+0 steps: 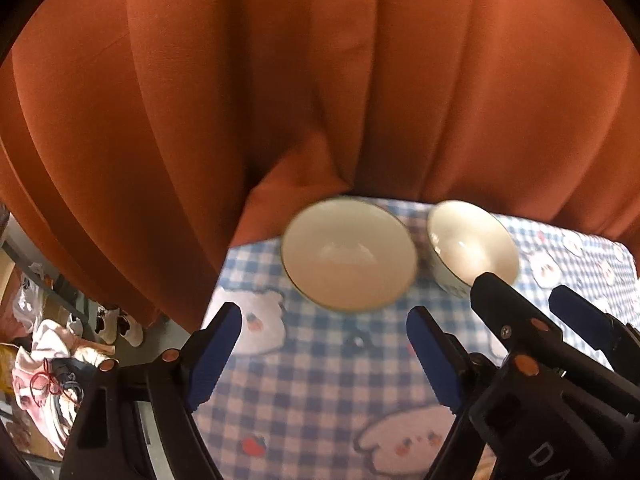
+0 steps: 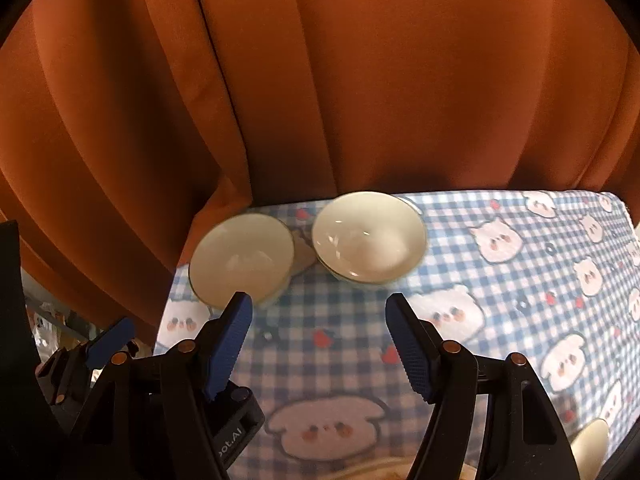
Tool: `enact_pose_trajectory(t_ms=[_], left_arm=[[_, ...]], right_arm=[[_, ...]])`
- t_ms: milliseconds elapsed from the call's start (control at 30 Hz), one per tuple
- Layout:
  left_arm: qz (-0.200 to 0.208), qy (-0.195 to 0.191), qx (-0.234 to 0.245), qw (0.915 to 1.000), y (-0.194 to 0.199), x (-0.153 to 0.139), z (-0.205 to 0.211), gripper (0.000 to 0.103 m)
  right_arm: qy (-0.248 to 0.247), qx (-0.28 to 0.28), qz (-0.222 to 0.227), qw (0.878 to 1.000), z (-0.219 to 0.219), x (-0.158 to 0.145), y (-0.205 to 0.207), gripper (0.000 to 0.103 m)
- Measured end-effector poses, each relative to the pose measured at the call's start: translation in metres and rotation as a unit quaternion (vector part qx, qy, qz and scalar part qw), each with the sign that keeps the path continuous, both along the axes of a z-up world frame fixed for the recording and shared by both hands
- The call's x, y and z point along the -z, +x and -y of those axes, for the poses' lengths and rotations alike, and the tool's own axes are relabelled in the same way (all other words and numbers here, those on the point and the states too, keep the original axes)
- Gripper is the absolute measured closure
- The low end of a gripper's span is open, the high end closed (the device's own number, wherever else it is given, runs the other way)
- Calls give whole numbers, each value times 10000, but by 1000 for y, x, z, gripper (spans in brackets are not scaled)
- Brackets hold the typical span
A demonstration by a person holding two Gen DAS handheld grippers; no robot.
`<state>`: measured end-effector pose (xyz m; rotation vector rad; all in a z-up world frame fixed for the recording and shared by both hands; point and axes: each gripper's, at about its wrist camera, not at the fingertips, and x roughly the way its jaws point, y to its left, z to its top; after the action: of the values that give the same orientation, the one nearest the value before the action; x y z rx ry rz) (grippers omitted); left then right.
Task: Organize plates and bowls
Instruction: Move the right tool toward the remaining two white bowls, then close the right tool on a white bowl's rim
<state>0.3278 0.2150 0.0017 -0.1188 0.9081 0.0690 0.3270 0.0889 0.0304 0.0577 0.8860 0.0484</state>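
Both pairs of fingers stand apart with nothing between them. Seen from the left wrist camera, the left gripper [image 1: 324,350] hangs over the checked cloth [image 1: 312,400] covering the desk, its blue pads spread wide, and the right gripper [image 1: 520,292] shows at the lower right, close beside it. From the right wrist camera, the right gripper's blue-padded fingers [image 2: 232,344] frame a bare stretch of the cloth, just short of the bowls.

Two pale bowls sit upright and empty near the far edge of the desk, close together but not clearly touching. The left bowl [image 1: 348,254] lies ahead of the left gripper; the right bowl [image 1: 472,246] sits just beyond the right gripper's tip. An orange curtain [image 1: 320,80] hangs behind the desk. Cartoon animal faces and small red shapes dot the blue-and-white cloth.
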Motion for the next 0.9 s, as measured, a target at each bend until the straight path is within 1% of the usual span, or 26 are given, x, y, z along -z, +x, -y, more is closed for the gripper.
enact_pose_trajectory(t_ms=[133, 267, 300, 367, 433, 467, 533, 600, 667, 700, 733, 767, 833, 900], left_arm=[[-27, 80, -42, 10000, 25, 10, -7, 21], [-91, 215, -72, 9997, 48, 23, -12, 25], [-140, 180, -107, 9997, 53, 27, -15, 26], [-235, 25, -185, 9996, 62, 36, -20, 29], [-304, -56, -210, 9993, 68, 43, -22, 33], [-321, -63, -226, 9992, 72, 47, -22, 37], [-306, -26, -253, 9992, 76, 51, -23, 42], [-294, -30, -263, 9992, 80, 55, -23, 46], [-330, -32, -278, 9991, 86, 59, -24, 54], [-341, -23, -282, 9990, 89, 61, -24, 57], [-361, 0, -284, 9989, 91, 64, -24, 58], [-372, 37, -281, 9989, 93, 65, -23, 61], [-404, 76, -270, 9988, 98, 68, -24, 63], [-392, 156, -301, 9987, 99, 70, -23, 68]], right_arm=[[29, -37, -13, 10000, -12, 9, 24, 31], [96, -46, -104, 9999, -22, 25, 55, 39], [96, -50, -116, 9999, -26, 29, 63, 41], [57, -63, -171, 9998, -30, 37, 77, 50], [13, -127, -217, 9997, -35, 46, 90, 53], [6, -135, -248, 9996, -36, 49, 94, 57], [5, -142, -319, 9994, -38, 58, 102, 62], [12, -155, -360, 9992, -40, 65, 111, 62], [-14, -197, -386, 9991, -41, 70, 118, 63], [-38, -225, -419, 9989, -42, 74, 122, 65], [-41, -239, -453, 9987, -43, 77, 126, 69], [-18, -256, -490, 9985, -43, 80, 129, 71], [32, -258, -560, 9981, -42, 88, 132, 71], [56, -255, -612, 9978, -40, 93, 137, 76]])
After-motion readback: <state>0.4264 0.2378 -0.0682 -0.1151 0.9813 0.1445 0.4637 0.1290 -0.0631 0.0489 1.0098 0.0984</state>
